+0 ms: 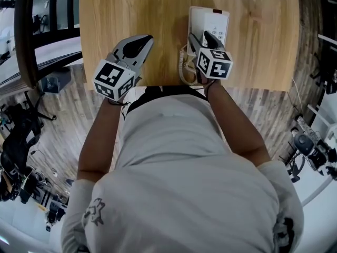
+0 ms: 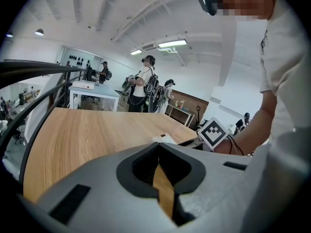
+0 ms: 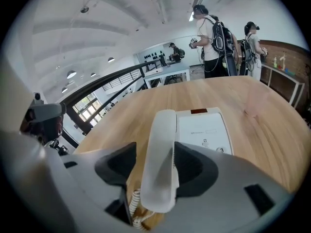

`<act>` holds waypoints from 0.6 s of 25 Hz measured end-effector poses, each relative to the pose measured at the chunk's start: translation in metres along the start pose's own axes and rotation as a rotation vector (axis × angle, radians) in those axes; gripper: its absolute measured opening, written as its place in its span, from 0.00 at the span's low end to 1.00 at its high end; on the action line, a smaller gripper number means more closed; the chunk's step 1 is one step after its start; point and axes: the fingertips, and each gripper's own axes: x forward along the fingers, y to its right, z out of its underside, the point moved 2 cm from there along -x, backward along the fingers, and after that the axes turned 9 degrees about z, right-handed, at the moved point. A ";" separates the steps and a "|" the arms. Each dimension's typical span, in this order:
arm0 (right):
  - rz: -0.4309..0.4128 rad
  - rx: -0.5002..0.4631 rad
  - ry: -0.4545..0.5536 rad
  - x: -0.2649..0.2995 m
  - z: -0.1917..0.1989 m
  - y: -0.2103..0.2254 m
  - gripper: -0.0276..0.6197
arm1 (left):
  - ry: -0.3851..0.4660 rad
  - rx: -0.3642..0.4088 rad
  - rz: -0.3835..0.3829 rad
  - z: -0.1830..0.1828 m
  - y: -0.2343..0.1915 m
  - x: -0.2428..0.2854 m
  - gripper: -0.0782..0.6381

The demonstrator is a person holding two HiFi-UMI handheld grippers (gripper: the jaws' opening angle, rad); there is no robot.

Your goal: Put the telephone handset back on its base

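Handset (image 3: 160, 159) lies in the left cradle of the base (image 3: 206, 130) on the table (image 1: 131, 9). Right gripper (image 1: 200, 40) straddles it, jaws released. Left gripper (image 1: 143, 42) is clenched on nothing.

Table (image 1: 131, 15): pale wood
Floor (image 1: 63, 141): grey planks
Ceiling (image 2: 121, 13): white (strip lights (image 2: 172, 43) lit)
Railing (image 2: 34, 69): dark, curved

Light-grained wooden table (image 1: 105, 15), seen from above, with its near edge towards the person. A white telephone base (image 1: 210, 20) rests flat on the tabletop, right of centre and close to that edge. The coiled cord (image 1: 184, 70) lies on the wood just beside the base's left side.
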 end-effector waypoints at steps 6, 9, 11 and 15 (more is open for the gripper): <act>0.015 -0.053 0.081 -0.029 -0.011 -0.008 0.43 | 0.021 0.031 -0.005 -0.008 0.008 -0.021 0.12; 0.013 -0.091 0.141 -0.051 -0.018 -0.019 0.43 | 0.036 0.055 0.002 -0.011 0.018 -0.033 0.12; 0.005 -0.116 0.180 -0.067 -0.021 -0.029 0.39 | 0.047 0.071 0.006 -0.014 0.025 -0.042 0.12; -0.001 -0.152 0.248 -0.100 -0.025 -0.047 0.36 | 0.072 0.110 0.017 -0.022 0.041 -0.059 0.12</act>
